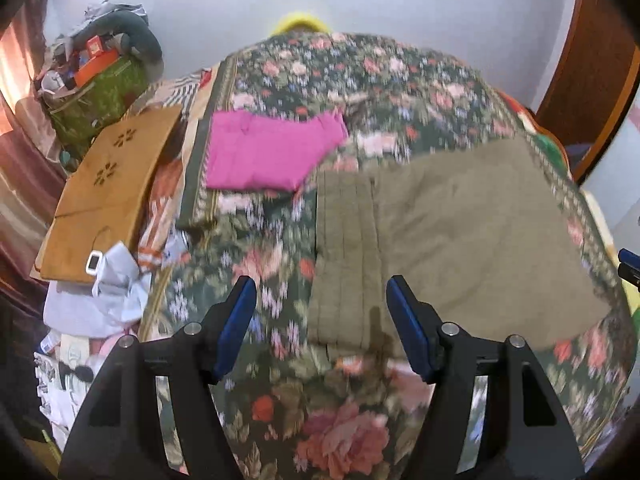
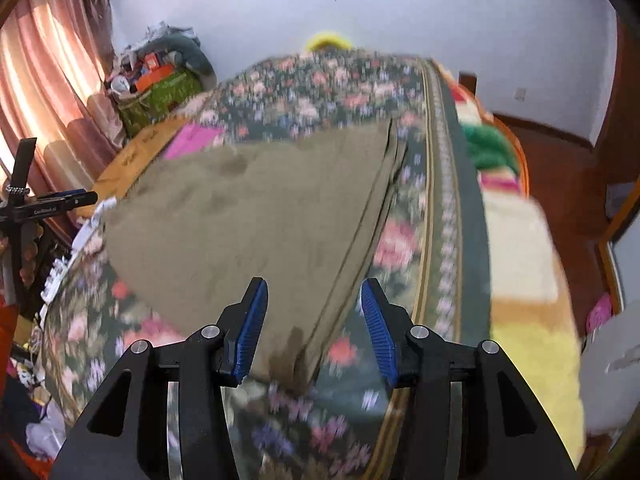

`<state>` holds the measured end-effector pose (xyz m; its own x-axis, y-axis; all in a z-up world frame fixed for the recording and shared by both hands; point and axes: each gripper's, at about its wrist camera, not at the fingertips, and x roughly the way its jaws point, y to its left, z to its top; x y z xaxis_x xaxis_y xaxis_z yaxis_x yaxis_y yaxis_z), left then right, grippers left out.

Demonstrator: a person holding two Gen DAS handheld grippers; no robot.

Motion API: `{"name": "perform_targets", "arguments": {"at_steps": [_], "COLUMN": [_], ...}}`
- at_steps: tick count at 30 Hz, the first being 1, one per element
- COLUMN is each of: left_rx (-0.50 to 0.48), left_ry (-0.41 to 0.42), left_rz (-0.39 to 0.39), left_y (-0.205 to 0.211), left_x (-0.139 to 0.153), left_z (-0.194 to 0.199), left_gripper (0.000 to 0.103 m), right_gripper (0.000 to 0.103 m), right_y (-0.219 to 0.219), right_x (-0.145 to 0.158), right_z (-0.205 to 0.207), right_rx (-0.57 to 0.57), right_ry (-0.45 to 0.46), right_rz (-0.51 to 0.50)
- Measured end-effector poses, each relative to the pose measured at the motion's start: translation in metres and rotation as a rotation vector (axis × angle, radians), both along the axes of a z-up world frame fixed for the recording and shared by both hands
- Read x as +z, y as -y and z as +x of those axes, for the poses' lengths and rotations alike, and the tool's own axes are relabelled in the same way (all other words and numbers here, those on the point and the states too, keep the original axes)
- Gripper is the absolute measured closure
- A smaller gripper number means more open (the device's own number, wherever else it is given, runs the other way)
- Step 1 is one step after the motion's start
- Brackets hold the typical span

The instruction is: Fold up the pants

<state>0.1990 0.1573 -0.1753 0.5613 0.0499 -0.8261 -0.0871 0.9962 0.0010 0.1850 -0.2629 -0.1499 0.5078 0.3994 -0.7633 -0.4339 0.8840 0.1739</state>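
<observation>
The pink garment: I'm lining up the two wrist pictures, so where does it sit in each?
Left wrist: pink garment lies left of centre on the floral bedspread, up-left of the olive pants.
Right wrist: only a pink sliver at the pants' far-left edge.
Shared landmark: the olive pants.

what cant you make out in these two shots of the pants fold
- Olive pants, left wrist view: layer count at the near edge, smeared by motion blur.
- Pink garment, right wrist view: mostly hidden behind the pants.
- Left hand-held gripper, right wrist view: cut off by the frame edge.
</observation>
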Motion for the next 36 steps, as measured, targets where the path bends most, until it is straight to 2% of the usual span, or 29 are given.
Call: {"name": "perform_targets", "arguments": {"at_steps": [5,10,17,23,25,29,33,34,36], "left_rx": [0.004,-0.005,-0.035,-0.032,-0.032,-0.023,-0.019,-0.017,-0.006], "left_ry": [0.018,-0.004,-0.054,-0.092,-0.104,-0.104,-0.113,-0.112,-0.103], "left_rz": [-0.004,-0.003,0.028,0.024,0.020,-0.003,-0.029,-0.035,-0.039], "left_y": [0.002,0.007,0.012,0.006,0.005,0.002,0.001,0.000,-0.001], "left_x": [0.009,-0.001,-0.025,-0.047,-0.053,-0.064,-0.075,-0.077,-0.077], "left_z": [0.034,0.071,0.110,0.133,0.137,0.141,0.141,0.140,0.139], "left_gripper": [0.031,0.029,0.029,0.029,0.029,0.021,0.020,0.020,0.019], "right_gripper": [0.055,0.053,0.053,0.053,0.053,0.053,0.053,0.054,0.070], "right_y": [-0.002,-0.001,-0.003,-0.010,-0.013,-0.024,-0.028,-0.029,-0.032], "right_x": [0.015,0.014,-0.005,-0.027,-0.033,-0.053,-0.072,-0.076,-0.079], "right_z": [0.026,0.064,0.125,0.177,0.191,0.219,0.237,0.239,0.238], "right_rx": [-0.018,-0.039,-0.055,-0.070,-0.066,-0.056,-0.045,-0.045,-0.033], "right_ry": [0.068,0.084,0.034,-0.028,-0.048,-0.086,-0.147,-0.152,-0.139], "right_rz": [0.010,0.027,0.032,0.039,0.041,0.023,0.040,0.041,0.040]}}
